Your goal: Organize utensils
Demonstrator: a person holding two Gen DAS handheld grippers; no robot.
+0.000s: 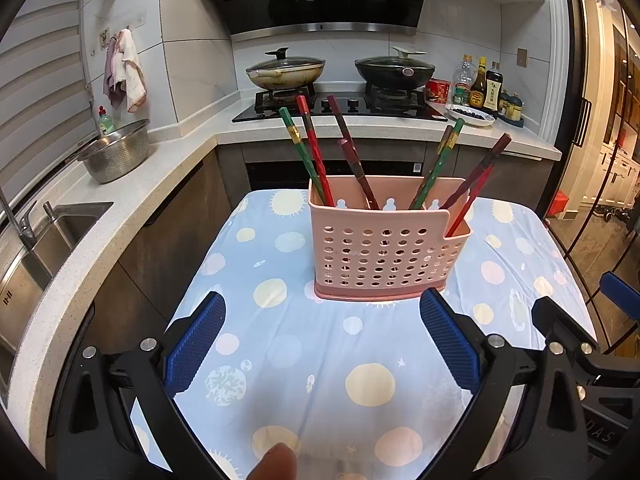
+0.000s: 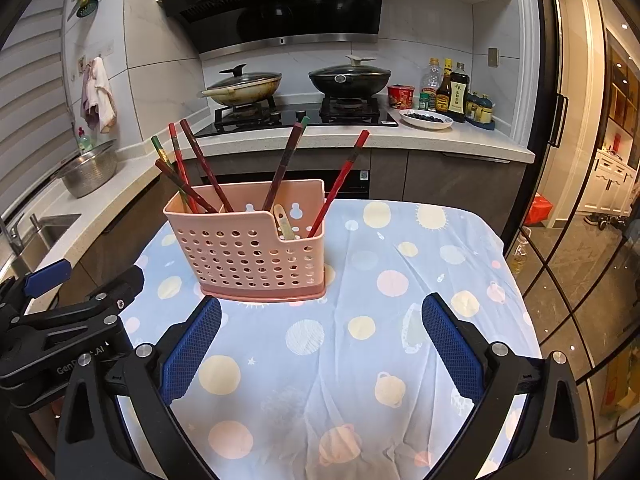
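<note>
- Bench [image 1: 320, 360], under a planet-print cloth: carries the whole setup; the cloth is soft and wrinkled and could drag if the holder is pushed.
- Pink perforated holder [image 1: 384, 248] stands upright near the bench's far middle, ahead of both tools. Judged light thin plastic, apt to tip or slide; take it by the top rim.
- Chopsticks [image 1: 316, 156] lean in the holder's compartments, splayed left and right. Judged stiff, thin, lacquered, so slippery; pinch high on the shaft, well above the rim.
- A pale spoon [image 2: 285, 222] sits in the low right compartment.
- Left gripper [image 1: 322, 342]: fingers wide apart, nothing between them.
- Right gripper [image 2: 320, 344]: fingers wide apart, empty.
</note>
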